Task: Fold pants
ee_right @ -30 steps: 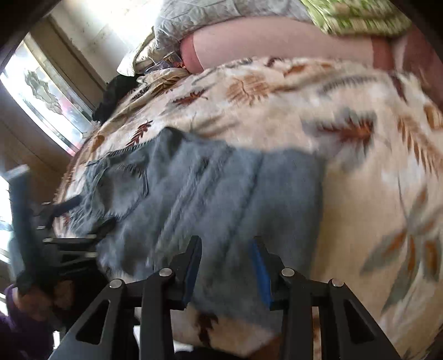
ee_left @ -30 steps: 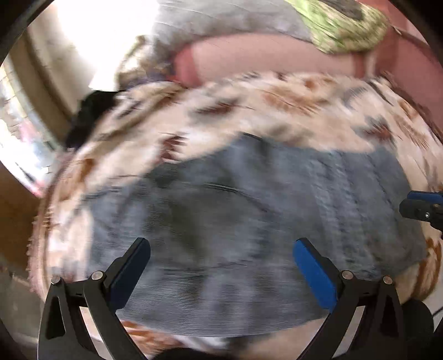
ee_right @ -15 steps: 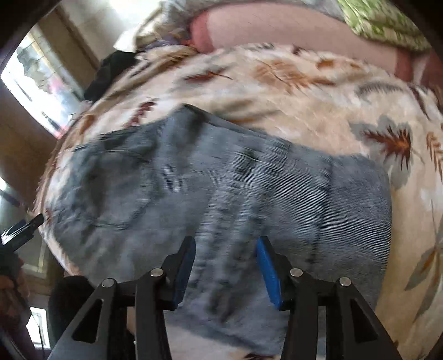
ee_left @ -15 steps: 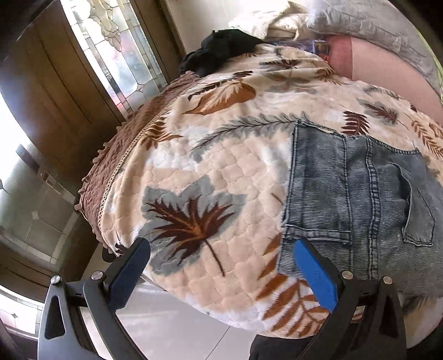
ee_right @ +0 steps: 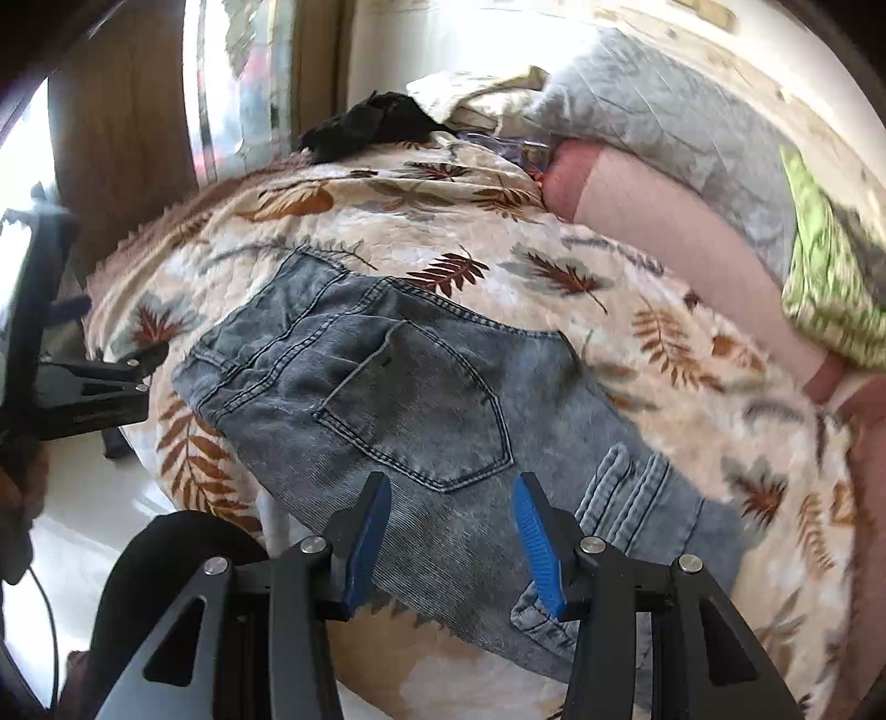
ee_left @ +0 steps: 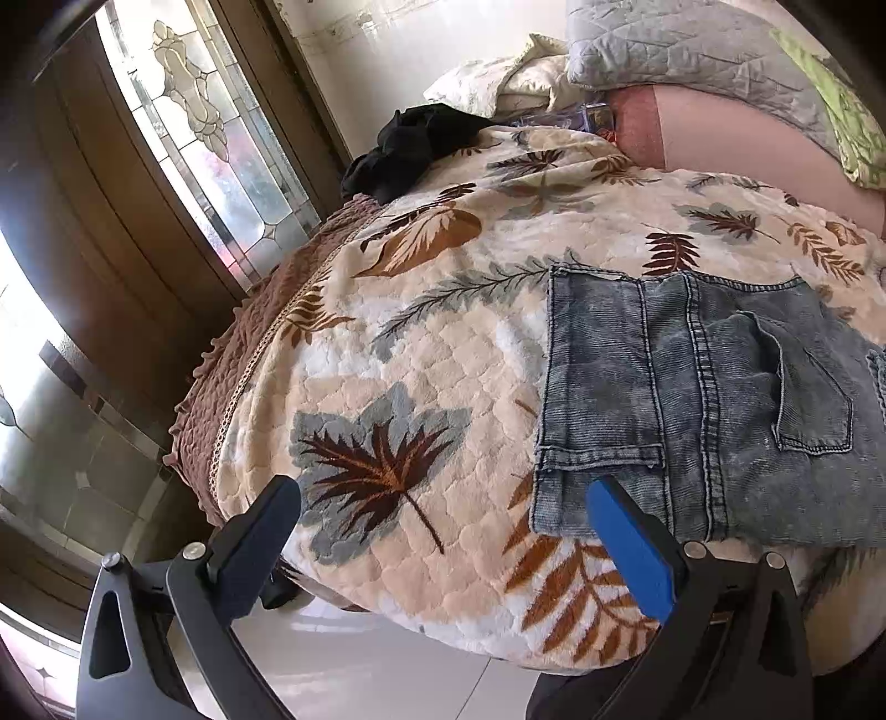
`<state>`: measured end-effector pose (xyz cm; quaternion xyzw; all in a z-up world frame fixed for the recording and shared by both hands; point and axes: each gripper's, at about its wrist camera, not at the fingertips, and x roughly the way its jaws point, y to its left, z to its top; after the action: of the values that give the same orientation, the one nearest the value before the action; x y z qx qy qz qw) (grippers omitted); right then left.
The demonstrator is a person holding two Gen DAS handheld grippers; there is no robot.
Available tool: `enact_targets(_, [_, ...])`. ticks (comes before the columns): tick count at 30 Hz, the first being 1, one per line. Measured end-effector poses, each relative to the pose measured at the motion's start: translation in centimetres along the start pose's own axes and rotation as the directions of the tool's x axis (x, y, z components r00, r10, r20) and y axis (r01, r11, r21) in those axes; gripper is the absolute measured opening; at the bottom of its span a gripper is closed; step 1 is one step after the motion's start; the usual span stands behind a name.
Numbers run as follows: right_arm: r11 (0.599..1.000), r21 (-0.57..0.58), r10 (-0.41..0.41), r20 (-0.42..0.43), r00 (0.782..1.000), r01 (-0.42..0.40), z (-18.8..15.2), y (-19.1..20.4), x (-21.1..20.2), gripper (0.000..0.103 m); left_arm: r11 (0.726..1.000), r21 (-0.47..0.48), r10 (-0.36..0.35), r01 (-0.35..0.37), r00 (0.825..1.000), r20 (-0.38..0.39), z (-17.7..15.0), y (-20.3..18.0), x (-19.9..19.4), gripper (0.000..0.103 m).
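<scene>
At the far left we see a tall window (ee_left: 221, 166) with leaded glass, and below it pale floor tiles (ee_left: 354, 653); our left gripper (ee_left: 443, 531) hangs over the near edge of the bed with its jaws spread wide and nothing between them, one blue pad (ee_left: 631, 548) lying just in front of the waistband corner of the pants (ee_left: 692, 410) without clearly touching it. The bed is covered by a cream blanket (ee_left: 421, 354) printed with brown and grey leaves; a black garment (ee_left: 410, 149) lies bunched at its far corner, beside a heap of grey and cream pillows (ee_left: 664, 50). The pants, grey-blue denim, rest folded into a compact bundle on the blanket near the bed's front edge, back pocket (ee_right: 421, 404) facing up. Further right, our right gripper (ee_right: 448, 531) hovers above the near side of that bundle, jaws parted about halfway and empty; we cannot tell whether its tips touch the cloth. A green patterned cloth (ee_right: 825, 299) lies at the far right, on a pink bolster (ee_right: 664, 232).
</scene>
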<state>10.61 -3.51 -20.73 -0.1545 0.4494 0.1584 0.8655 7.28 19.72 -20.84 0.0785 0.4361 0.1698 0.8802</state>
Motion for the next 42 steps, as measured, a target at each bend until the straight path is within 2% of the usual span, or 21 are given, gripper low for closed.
enact_targets(7, [0.996, -0.080, -0.036, 0.003, 0.999, 0.037, 1.3, 2.5, -0.3, 0.050, 0.999, -0.027, 0.022, -0.023, 1.000, -0.015, -0.5, 1.3, 0.8, 0.103])
enact_targets(15, [0.991, -0.115, -0.065, 0.011, 0.998, 0.066, 2.1, 3.1, 0.3, 0.050, 0.999, -0.037, 0.029, -0.030, 0.999, -0.030, -0.6, 1.6, 1.9, 0.103])
enact_targets(26, [0.991, -0.122, -0.066, -0.011, 0.998, 0.064, 2.7, 3.2, 2.1, 0.050, 0.994, -0.086, -0.078, 0.073, 0.995, -0.056, -0.3, 2.4, 3.3, 0.103])
enact_targets(38, [0.988, -0.134, -0.085, -0.056, 0.995, 0.077, 2.3, 3.6, 4.8, 0.050, 0.995, -0.075, -0.064, 0.059, 0.996, -0.063, -0.6, 2.5, 4.4, 0.103])
enact_targets(42, [0.989, -0.126, -0.078, -0.027, 0.997, 0.074, 2.2, 3.4, 4.6, 0.050, 0.995, -0.075, -0.070, 0.066, 0.997, -0.044, -0.4, 2.8, 4.1, 0.103])
